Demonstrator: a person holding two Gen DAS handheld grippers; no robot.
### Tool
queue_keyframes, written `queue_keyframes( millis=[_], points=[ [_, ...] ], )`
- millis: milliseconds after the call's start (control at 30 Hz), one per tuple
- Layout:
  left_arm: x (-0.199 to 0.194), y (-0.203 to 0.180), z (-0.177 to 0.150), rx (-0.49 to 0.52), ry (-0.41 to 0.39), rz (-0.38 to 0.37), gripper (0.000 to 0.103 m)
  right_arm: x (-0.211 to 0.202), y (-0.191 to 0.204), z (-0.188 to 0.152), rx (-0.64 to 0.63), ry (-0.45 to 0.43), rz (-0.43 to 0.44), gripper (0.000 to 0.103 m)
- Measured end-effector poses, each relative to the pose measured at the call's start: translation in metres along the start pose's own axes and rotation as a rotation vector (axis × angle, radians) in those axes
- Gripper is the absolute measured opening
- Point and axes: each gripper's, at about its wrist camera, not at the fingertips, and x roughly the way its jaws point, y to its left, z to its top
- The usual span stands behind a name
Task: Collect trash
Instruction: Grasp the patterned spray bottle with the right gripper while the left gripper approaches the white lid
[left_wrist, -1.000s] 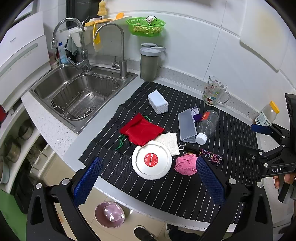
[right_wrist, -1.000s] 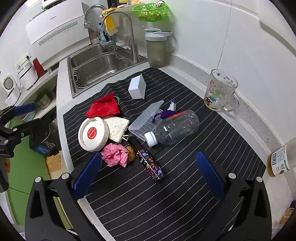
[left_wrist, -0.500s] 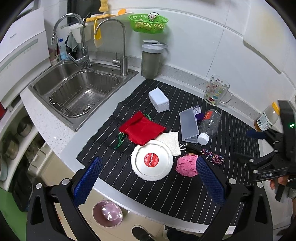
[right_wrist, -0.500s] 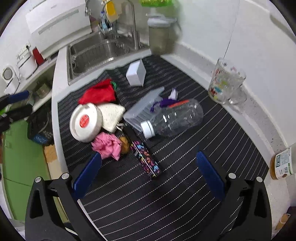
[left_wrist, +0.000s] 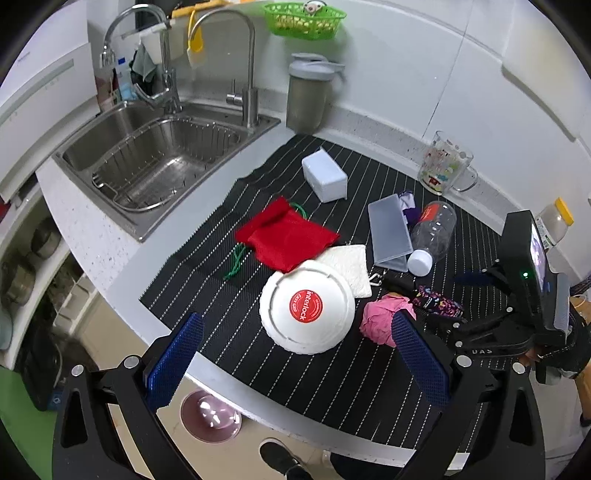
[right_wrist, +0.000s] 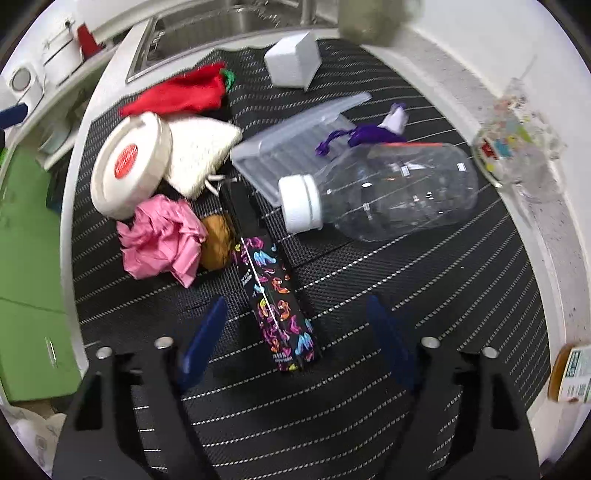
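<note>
Trash lies on a black striped mat (left_wrist: 369, 369): a crumpled pink paper (right_wrist: 162, 240) (left_wrist: 380, 319), a brown lump (right_wrist: 218, 242), a long black box with colourful shoes (right_wrist: 275, 295), an empty clear bottle (right_wrist: 388, 190) (left_wrist: 432, 232), a white round lid with a red sticker (left_wrist: 306, 310) (right_wrist: 129, 164). My right gripper (right_wrist: 297, 343) is open, low over the mat, with the shoe box's near end between its fingers. My left gripper (left_wrist: 295, 369) is open and empty above the counter's front edge, near the lid.
A red cloth pouch (left_wrist: 288, 236), a white sponge (left_wrist: 351, 262), a clear plastic lid (left_wrist: 389, 232), a white box (left_wrist: 325, 177) and a glass mug (left_wrist: 443, 168) are on the counter. A sink (left_wrist: 155, 158) lies left. A jar (right_wrist: 572, 373) stands at the right edge.
My right gripper has dropped and moved forward toward the shoe box, which now lies between its fingers. The left gripper has shifted only slightly.
</note>
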Motion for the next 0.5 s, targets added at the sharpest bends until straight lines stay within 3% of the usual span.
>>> queue_keyframes(
  millis=[200,500],
  points=[
    [0.007,0.005,-0.001,-0.013,0.013,0.003,0.097,0.006,0.003,0.002,-0.024,0.007,0.012,0.038],
    [0.020,0.005,0.004,0.002,0.029,-0.010,0.097,-0.030,-0.003,-0.005,0.060,-0.048,0.077,0.027]
  ],
)
